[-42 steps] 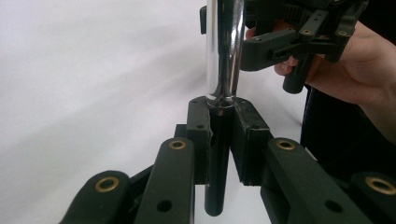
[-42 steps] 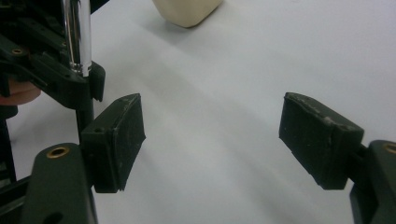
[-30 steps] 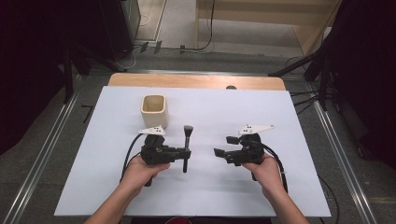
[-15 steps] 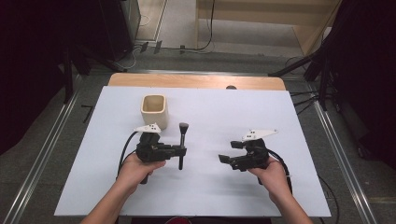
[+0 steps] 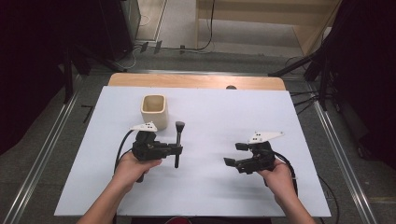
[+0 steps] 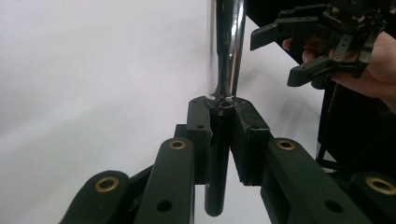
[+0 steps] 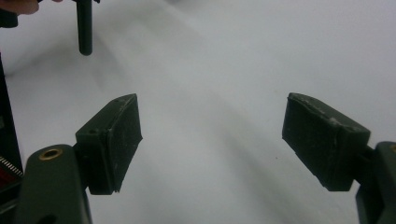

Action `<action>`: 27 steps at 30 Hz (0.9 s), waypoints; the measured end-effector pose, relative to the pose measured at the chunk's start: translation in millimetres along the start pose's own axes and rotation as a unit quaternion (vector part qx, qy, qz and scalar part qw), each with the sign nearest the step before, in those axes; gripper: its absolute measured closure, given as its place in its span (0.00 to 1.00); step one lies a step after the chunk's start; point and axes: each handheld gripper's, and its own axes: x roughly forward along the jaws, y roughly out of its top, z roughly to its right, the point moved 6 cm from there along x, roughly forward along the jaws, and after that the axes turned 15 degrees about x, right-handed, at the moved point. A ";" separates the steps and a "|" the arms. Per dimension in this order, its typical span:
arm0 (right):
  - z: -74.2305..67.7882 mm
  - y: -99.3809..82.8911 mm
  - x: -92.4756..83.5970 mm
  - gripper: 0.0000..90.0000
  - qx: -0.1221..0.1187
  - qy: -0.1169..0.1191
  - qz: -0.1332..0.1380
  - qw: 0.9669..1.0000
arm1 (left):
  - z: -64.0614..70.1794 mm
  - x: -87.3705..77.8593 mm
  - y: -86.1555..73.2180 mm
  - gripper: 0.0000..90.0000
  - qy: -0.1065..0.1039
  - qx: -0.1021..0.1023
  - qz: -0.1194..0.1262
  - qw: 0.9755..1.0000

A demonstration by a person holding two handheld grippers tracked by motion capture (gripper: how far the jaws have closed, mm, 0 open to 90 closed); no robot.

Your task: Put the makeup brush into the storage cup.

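Brush [image 5: 178,143] sits pinched in my left tongs [image 5: 176,150], black handle down, metal ferrule above the pads, just right of the cup [image 5: 153,110]. Over the last second my left hand has crept toward the cup, carrying the brush nearer its rim; the right tongs [image 5: 235,154] have drifted lower on the tabletop [image 5: 210,196], spread and empty. I judge the next move is lifting the brush over the cup's mouth.

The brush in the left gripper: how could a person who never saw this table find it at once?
Start at the white table, then the beige cup near its far edge. Just right of it, the left gripper holds the brush: a thin black-and-chrome stick, the one slender thing there.
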 end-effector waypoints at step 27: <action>12.9 -17.2 -15.6 0.23 -0.021 -0.015 -0.007 1.000 | -11.8 -24.3 1.2 0.88 0.015 0.000 0.008 1.000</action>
